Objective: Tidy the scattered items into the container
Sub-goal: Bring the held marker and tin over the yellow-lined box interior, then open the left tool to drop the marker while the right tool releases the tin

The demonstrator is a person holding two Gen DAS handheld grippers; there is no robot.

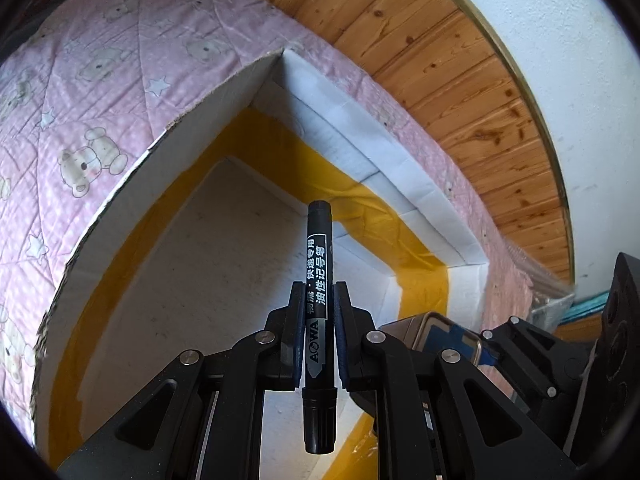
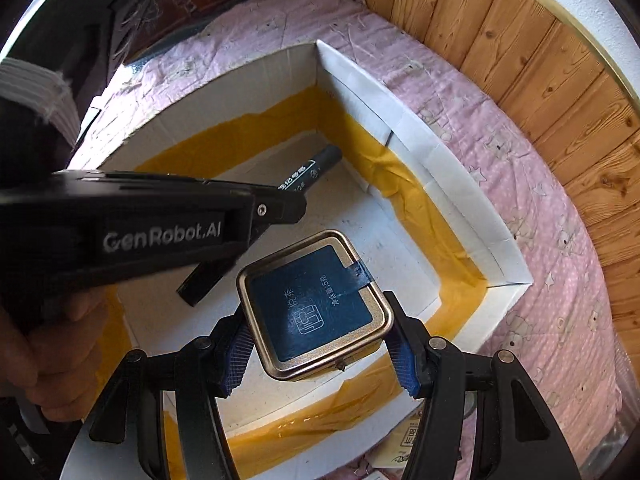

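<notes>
My left gripper (image 1: 318, 312) is shut on a black marker pen (image 1: 319, 280) and holds it over the open white cardboard box (image 1: 120, 196) with yellow tape inside. The pen also shows in the right wrist view (image 2: 316, 170), sticking out of the left gripper (image 2: 288, 204) above the box floor. My right gripper (image 2: 320, 352) is shut on a small square gold tin with a dark blue lid (image 2: 316, 308), held above the box (image 2: 440, 184). The tin's corner shows in the left wrist view (image 1: 440, 336).
The box lies on a pink bear-print quilt (image 1: 80, 92), which also shows in the right wrist view (image 2: 540, 220). A wooden plank wall (image 1: 460, 72) and white wall run behind. A paper label (image 2: 404, 440) lies by the box's near edge.
</notes>
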